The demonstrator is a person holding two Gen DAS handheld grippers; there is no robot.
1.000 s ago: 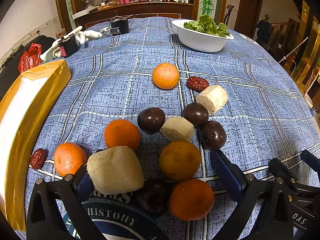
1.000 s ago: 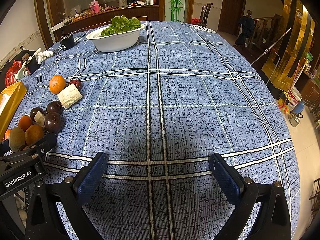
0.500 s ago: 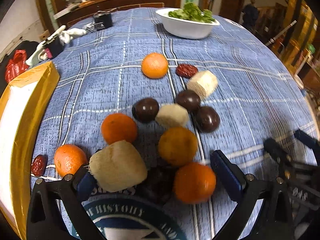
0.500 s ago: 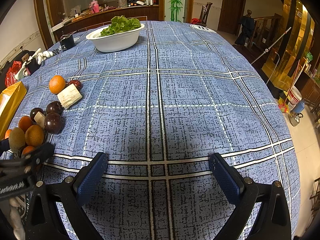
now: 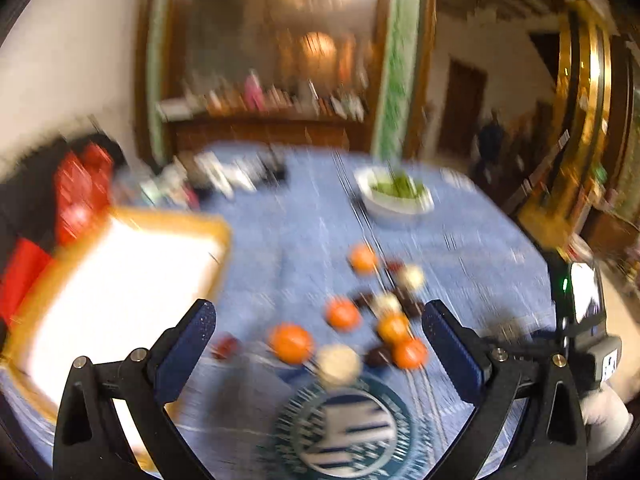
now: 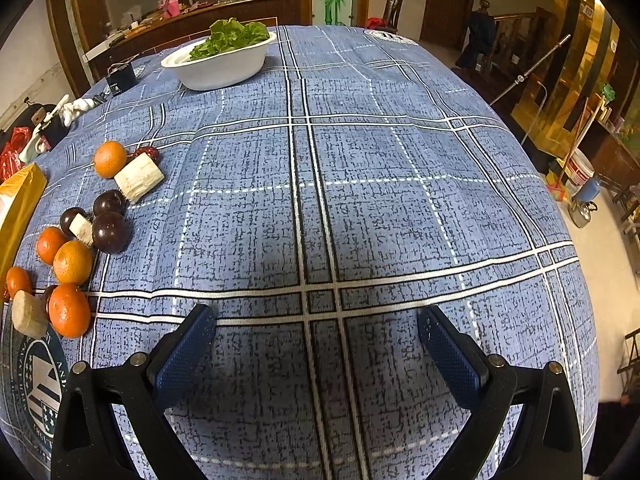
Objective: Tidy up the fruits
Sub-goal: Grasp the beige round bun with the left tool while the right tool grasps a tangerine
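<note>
Several fruits lie in a loose group on the blue checked tablecloth: oranges (image 6: pixel 72 262), dark round fruits (image 6: pixel 109 232), pale cut chunks (image 6: pixel 139 176) and a red date (image 6: pixel 149 153). In the blurred left wrist view the same group (image 5: pixel 344 314) lies below and ahead of me. My left gripper (image 5: pixel 319 320) is open and empty, raised well above the table. My right gripper (image 6: pixel 316 334) is open and empty, low over bare cloth to the right of the fruits.
A gold-rimmed white tray (image 5: pixel 116 280) sits at the table's left edge. A white bowl of lettuce (image 6: pixel 224 60) stands at the far side. Small dark and white items (image 6: pixel 120 78) lie at the far left. A round printed emblem (image 5: pixel 344 428) marks the near cloth.
My left gripper has lifted up and back fast, so the fruits now look small and far and the tray is in full view. It has left the right wrist view. My right gripper stayed put.
</note>
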